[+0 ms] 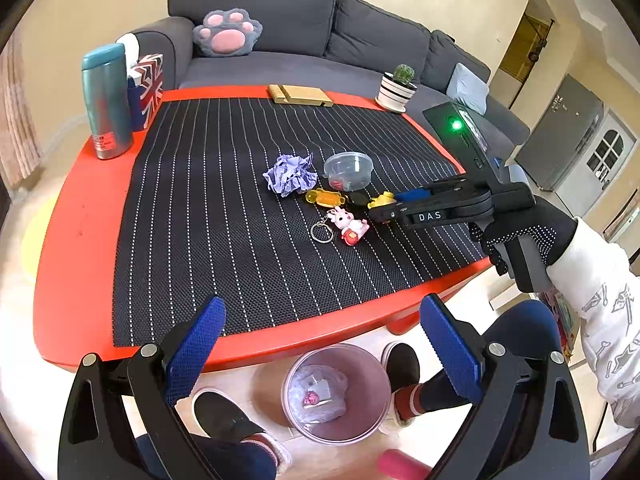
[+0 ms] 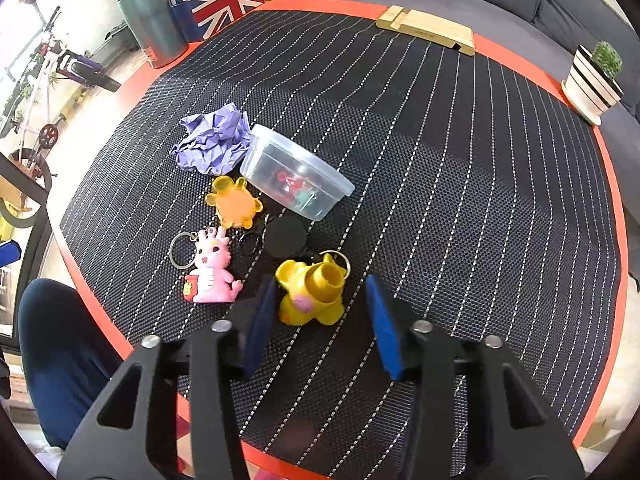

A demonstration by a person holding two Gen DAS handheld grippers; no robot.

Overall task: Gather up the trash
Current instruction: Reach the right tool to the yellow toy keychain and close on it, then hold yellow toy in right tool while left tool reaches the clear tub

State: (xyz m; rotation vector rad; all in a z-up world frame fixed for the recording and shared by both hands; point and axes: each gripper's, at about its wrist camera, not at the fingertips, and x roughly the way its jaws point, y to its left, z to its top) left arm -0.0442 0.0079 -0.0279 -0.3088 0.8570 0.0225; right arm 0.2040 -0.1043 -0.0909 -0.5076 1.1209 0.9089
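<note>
Crumpled purple paper (image 1: 291, 174) (image 2: 214, 142) lies mid-mat beside a clear lidded tub (image 1: 348, 170) (image 2: 296, 176). In front of them are an orange turtle keychain (image 2: 236, 204), a pink dragon keychain (image 1: 350, 224) (image 2: 212, 272) and a yellow duck keychain (image 1: 382, 199) (image 2: 312, 296). My right gripper (image 1: 380, 206) (image 2: 320, 282) points down at the mat with the duck between its blue pads. The left pad is at the duck's side and the right pad stands off it. My left gripper (image 1: 320, 344) is open and holds nothing, hanging over the table's front edge above a pink bin (image 1: 384, 380) on the floor that holds some trash.
The red table (image 1: 80, 240) carries a black striped mat (image 1: 200, 220). A teal flask (image 1: 106, 100) and a Union Jack box (image 1: 146, 88) stand at the back left, a wooden stand (image 1: 300, 95) and a potted cactus (image 1: 398, 88) along the back. A grey sofa sits behind. The person's feet (image 1: 224, 412) flank the bin.
</note>
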